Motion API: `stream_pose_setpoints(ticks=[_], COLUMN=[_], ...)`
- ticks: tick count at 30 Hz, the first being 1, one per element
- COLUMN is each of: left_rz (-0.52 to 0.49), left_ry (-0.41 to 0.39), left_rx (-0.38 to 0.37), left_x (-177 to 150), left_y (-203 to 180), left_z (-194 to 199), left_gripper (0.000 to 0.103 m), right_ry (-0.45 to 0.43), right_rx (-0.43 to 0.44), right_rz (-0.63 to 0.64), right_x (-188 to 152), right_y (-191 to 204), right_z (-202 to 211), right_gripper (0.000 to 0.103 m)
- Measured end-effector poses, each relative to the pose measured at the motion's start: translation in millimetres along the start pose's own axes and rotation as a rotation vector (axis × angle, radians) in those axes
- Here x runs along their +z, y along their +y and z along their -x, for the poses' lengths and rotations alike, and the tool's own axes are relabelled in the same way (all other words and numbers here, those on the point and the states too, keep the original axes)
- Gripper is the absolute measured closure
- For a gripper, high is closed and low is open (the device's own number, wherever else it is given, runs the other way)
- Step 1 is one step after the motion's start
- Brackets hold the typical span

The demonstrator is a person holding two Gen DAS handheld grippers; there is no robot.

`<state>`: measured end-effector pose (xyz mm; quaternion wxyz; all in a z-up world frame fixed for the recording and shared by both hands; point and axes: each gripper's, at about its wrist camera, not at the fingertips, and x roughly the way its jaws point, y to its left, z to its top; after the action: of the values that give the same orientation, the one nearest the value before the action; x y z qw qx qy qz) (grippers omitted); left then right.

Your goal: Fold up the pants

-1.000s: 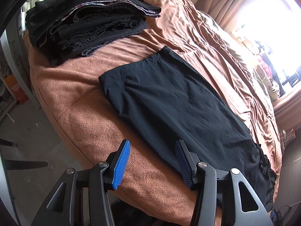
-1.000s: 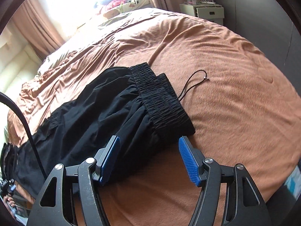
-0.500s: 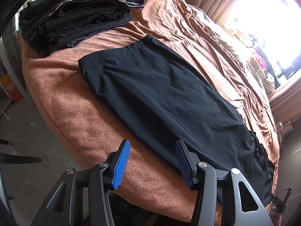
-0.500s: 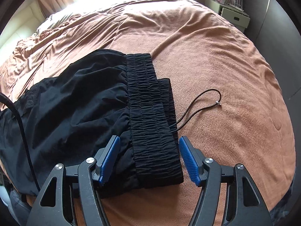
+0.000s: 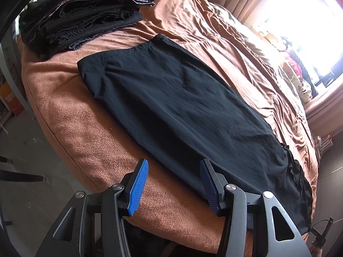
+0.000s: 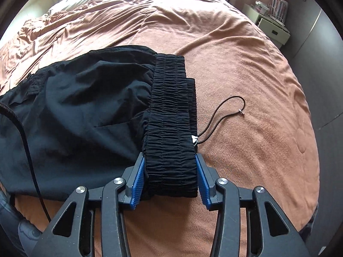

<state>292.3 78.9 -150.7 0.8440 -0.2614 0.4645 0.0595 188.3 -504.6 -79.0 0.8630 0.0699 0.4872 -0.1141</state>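
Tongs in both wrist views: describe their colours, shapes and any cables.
Both the left tongs and the right tongs have black skeletal frames with triangular cut-outs, silver round pivot bolts and ribbed blue pads. A black cable runs beside the right pair.

Stack of dark clothes [image 5: 81, 17] on bed [image 5: 70, 115]; nightstand [image 6: 272, 27] nearby.

pants [image 5: 171, 98]: 1 | folded stack [image 5: 85, 15]: 1 | bed [image 6: 246, 68]: 1 | hand-held grippers: 2

Matt black cloth pants [image 5: 175, 105] on fuzzy terracotta blanket [image 5: 90, 141]
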Motion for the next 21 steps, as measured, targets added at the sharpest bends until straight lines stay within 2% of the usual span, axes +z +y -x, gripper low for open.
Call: stream_pose_setpoints(ticks=[7, 12, 17, 18, 21], left_rz=[-0.011, -0.002, -0.005, -0.006, 0.001], left_ry=[0.0, 0.002, -0.004, -0.004, -0.001], left_rx=[-0.006, -0.011, -0.008, -0.007, -0.004], left_x=[1.8, 4.8, 6.8, 7.0, 8.3], left_y=[-7.0, -6.9, -9.2, -9.2, -8.0], left_z=[1.3, 1.4, 3.2, 3.2, 1.7], left_gripper=[0.05, 0.05, 0.05, 0.05, 0.05], right_ry=[0.014, 0.008, -0.07, -0.083, -0.104], right_rx=[0.006, 0.065, 0.124, 0.149, 0.243], right_rz=[-0.05, -0.133, -0.251, -0.281, -0.373], right_x=[-24.5, -36.2, -51.2, -56.0, -73.0], right_y=[-7.9, -19.6, -32.4, -35.5, -45.5], right_z=[14.4, 15.9, 43.0, 46.8, 49.0], right_gripper=[0.061, 0.06, 0.047, 0.043, 0.04])
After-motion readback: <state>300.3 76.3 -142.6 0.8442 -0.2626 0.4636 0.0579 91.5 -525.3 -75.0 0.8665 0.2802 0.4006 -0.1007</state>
